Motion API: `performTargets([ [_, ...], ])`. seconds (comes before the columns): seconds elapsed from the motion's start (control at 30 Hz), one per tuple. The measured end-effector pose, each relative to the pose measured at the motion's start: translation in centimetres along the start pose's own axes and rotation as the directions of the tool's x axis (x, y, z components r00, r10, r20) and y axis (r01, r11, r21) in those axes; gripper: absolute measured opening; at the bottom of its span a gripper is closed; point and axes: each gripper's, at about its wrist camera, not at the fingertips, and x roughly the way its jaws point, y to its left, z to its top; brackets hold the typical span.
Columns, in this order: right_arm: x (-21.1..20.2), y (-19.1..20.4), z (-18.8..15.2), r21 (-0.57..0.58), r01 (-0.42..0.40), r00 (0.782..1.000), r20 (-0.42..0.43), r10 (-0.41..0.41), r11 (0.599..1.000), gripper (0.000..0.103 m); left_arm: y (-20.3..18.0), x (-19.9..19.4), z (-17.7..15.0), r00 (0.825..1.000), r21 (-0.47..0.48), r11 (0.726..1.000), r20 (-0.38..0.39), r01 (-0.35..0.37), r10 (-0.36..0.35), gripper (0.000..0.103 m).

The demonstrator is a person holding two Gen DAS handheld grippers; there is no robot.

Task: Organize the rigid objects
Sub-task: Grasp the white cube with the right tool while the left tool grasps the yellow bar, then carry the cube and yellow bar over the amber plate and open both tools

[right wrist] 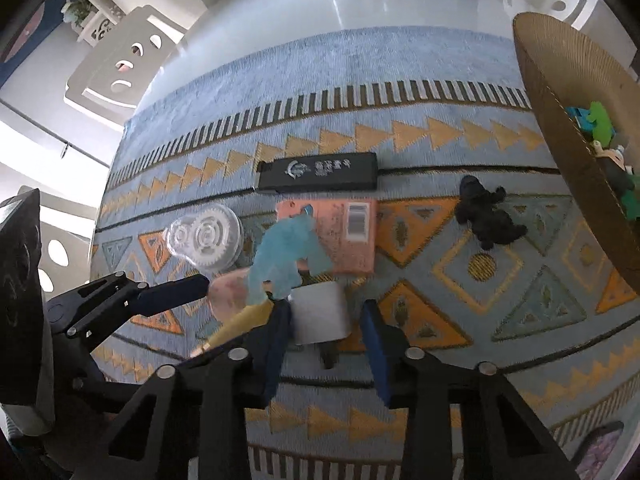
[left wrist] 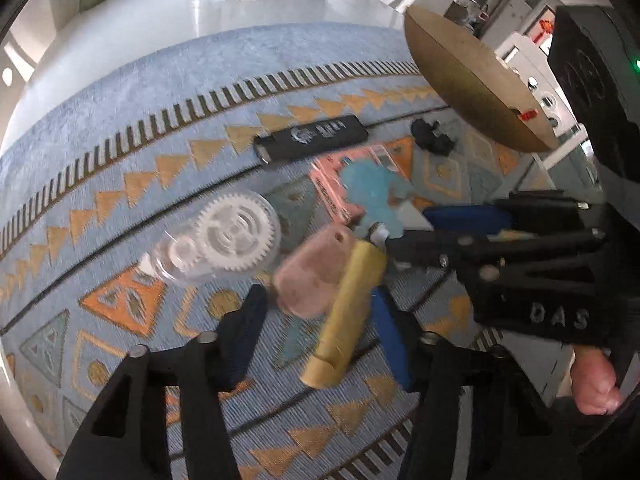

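My left gripper (left wrist: 318,300) points down at the patterned cloth with a yellow tube (left wrist: 348,312) and a pink block (left wrist: 312,276) between its pads. The tube lies against the right pad, and the left pad stands a little clear of the block. My right gripper (right wrist: 325,308) straddles a small white box (right wrist: 320,312). Its left pad is at the box and a narrow gap shows at its right pad. A translucent blue figure (right wrist: 284,256) lies on a pink card (right wrist: 348,236) just beyond. The brown basket (right wrist: 560,128) at the right holds green toys.
On the blue cloth (right wrist: 400,72) lie a long black box (right wrist: 320,174), a clear case with white gears (right wrist: 208,236) and a black toy figure (right wrist: 486,216). The basket (left wrist: 460,72) rises at the right. Vases and chairs stand at the table's far edge.
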Motion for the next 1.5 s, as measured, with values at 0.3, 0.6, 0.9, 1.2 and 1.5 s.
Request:
performTargets([
  [0.3,1.0,0.7,-0.2,-0.066,0.065,0.998,0.002,-0.065,0.996,0.035,-0.7,-0.3,-1.5,1.0,-0.047,0.999,-0.013,0.014,-0.015,0.047],
  [0.6,-0.5,-0.8,-2.5,-0.045,0.075,0.997,0.034,-0.074,0.996,0.029,-2.2,-0.1,-1.8,0.998,-0.014,0.998,0.015,-0.066,0.066,0.021],
  [0.9,-2.6,-3.1,-7.5,-0.002,0.054,0.998,0.019,-0.054,0.999,0.029,-0.5,-2.8,-7.0,0.999,-0.114,0.993,-0.011,0.029,-0.031,0.02],
  [1.2,-2.2,-3.2,-8.9,0.016,0.045,0.999,0.001,-0.045,0.999,0.035,-2.4,-1.8,-7.1,1.0,-0.119,0.993,-0.021,-0.021,0.019,0.043],
  [1.5,-0.6,-0.2,-8.5,-0.089,0.151,0.988,0.046,-0.148,0.984,0.03,-4.3,-1.1,-6.7,0.98,-0.039,0.979,0.006,-0.198,0.198,0.022],
])
